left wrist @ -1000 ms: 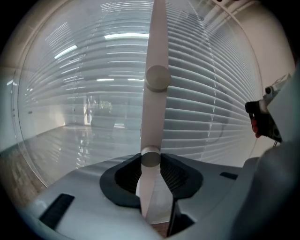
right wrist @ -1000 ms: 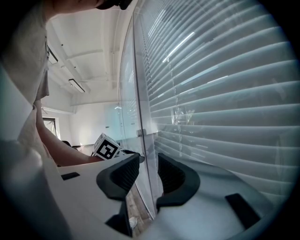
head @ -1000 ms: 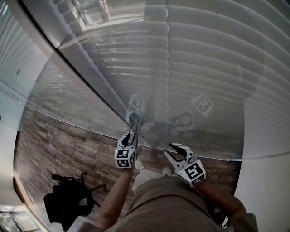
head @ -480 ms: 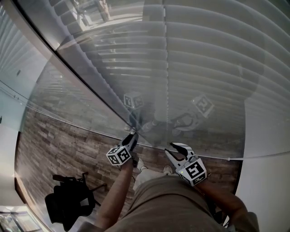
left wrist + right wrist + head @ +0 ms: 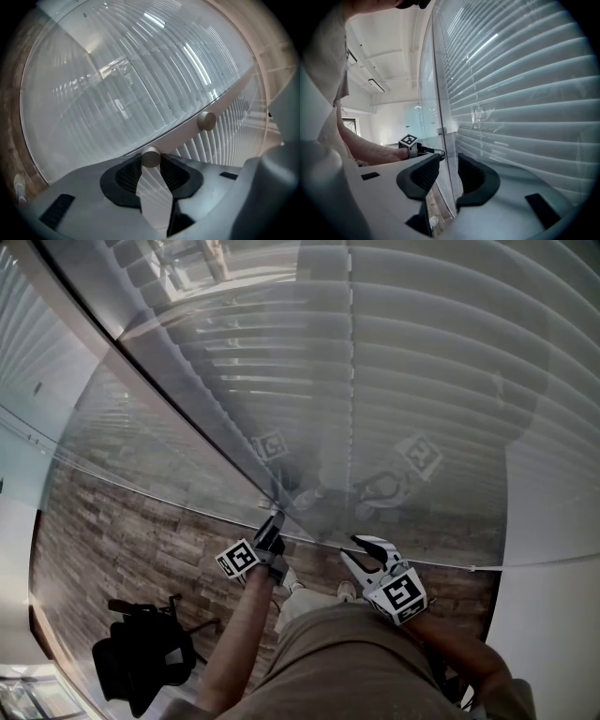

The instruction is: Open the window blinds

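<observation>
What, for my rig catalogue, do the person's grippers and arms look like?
Both the left gripper and right gripper have pale grey bodies, black ribbed pads and a cube of black-and-white square markers. Forearms are unsleeved; clothes are khaki.

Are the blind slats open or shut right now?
Shut: in the right gripper view the slats overlap into one solid sheet, with nothing showing through.
</observation>
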`<state>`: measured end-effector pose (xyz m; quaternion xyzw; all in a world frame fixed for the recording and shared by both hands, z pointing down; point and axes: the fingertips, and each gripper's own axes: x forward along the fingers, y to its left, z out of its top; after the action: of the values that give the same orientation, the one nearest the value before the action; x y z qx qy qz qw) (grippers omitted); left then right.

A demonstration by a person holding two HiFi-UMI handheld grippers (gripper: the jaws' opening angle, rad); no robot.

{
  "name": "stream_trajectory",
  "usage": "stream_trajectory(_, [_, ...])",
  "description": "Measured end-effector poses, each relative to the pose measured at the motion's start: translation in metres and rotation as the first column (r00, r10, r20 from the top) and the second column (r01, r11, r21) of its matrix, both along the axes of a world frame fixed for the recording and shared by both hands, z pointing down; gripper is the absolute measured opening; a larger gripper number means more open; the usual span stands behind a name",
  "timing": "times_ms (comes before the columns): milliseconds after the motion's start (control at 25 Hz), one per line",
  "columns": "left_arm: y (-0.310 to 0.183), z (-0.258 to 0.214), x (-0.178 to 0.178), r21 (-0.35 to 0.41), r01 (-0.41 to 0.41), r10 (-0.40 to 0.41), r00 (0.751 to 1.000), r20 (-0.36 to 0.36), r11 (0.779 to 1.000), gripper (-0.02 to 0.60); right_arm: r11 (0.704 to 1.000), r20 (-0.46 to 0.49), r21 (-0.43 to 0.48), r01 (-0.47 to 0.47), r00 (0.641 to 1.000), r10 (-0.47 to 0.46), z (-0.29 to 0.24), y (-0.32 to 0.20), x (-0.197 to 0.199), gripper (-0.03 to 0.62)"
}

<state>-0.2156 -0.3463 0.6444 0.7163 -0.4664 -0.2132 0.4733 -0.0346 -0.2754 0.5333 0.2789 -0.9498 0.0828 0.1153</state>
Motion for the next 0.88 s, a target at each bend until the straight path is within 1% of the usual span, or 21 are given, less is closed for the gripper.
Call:
stream_trajectory(80, [0.000,-0.002,0.001,0.002,0.003,-0.003,0.997,-0.079,1.000,0.137,1.000,-0.001,0.001,-0.001,1.000,0.001,0.000,0.002,0.000,0.130])
stream_trajectory(160, [0.001,-0.003,0.003,0.005,0.005,-0.004,0.988,-0.154,1.000,0.137,1.000,0.002,0.004,-0.001,1.000,0.001,0.000,0.004,-0.001,0.130])
stream_trajectory(280, [0.001,-0.005,0.003,0.010,0.007,-0.005,0.974,-0.229,1.000,0.137,1.000,0.002,0.001,-0.004,1.000,0.004,0.000,0.005,-0.001,0.130])
stream_trajectory(360, [0.001,-0.007,0.003,0.017,0.011,-0.007,0.967,-0.254,1.000,0.137,1.000,-0.006,-0.006,-0.009,1.000,0.009,0.001,0.006,0.001,0.130])
stream_trajectory(400, [0.002,-0.009,0.004,0.022,0.013,-0.007,0.969,-0.248,1.000,0.137,1.000,-0.009,-0.009,-0.009,1.000,0.009,0.001,0.008,0.002,0.130])
stream_trajectory(440, [0.003,-0.010,0.005,0.029,0.013,-0.006,0.975,-0.224,0.999,0.137,1.000,-0.009,-0.009,-0.009,1.000,0.009,0.001,0.009,0.002,0.130])
stream_trajectory(480, [0.003,-0.009,0.005,0.034,0.009,-0.003,0.985,-0.175,0.999,0.137,1.000,-0.007,-0.006,-0.009,1.000,0.009,0.001,0.009,0.003,0.130])
stream_trajectory(520, [0.003,-0.008,0.005,0.035,0.000,0.004,0.995,-0.103,0.999,0.140,1.000,-0.003,-0.005,-0.011,1.000,0.011,0.001,0.009,0.003,0.130])
stream_trajectory(560, [0.004,-0.005,0.005,0.031,-0.013,0.013,1.000,-0.012,0.999,0.164,1.000,0.001,-0.006,-0.013,1.000,0.013,0.002,0.010,0.003,0.130])
stream_trajectory(600, [0.006,-0.002,0.004,0.023,-0.026,0.024,0.995,0.092,0.999,0.198,1.000,0.003,-0.007,-0.016,1.000,0.016,0.002,0.010,0.003,0.130])
stream_trajectory(640, [0.008,0.001,0.003,0.014,-0.037,0.033,0.978,0.204,0.999,0.218,1.000,0.004,-0.007,-0.019,1.000,0.019,0.002,0.011,0.004,0.130])
stream_trajectory(680, [0.010,0.003,0.000,0.008,-0.044,0.040,0.948,0.315,0.999,0.225,1.000,0.004,-0.008,-0.023,1.000,0.023,0.002,0.012,0.004,0.130])
stream_trajectory(720, [0.011,0.004,-0.002,0.007,-0.051,0.043,0.910,0.413,0.999,0.227,1.000,0.006,-0.011,-0.027,1.000,0.027,0.002,0.013,0.005,0.130])
stream_trajectory(760, [0.012,0.003,-0.003,0.012,-0.057,0.044,0.869,0.492,0.998,0.227,0.999,0.007,-0.015,-0.031,1.000,0.031,0.002,0.014,0.006,0.130])
stream_trajectory(800, [0.012,0.001,-0.004,0.019,-0.065,0.043,0.831,0.555,0.998,0.227,0.999,0.009,-0.020,-0.033,0.999,0.034,0.003,0.015,0.007,0.130])
stream_trajectory(880, [0.012,-0.004,-0.003,0.032,-0.083,0.043,0.761,0.647,0.996,0.225,0.999,0.008,-0.026,-0.037,0.999,0.037,0.005,0.015,0.009,0.130])
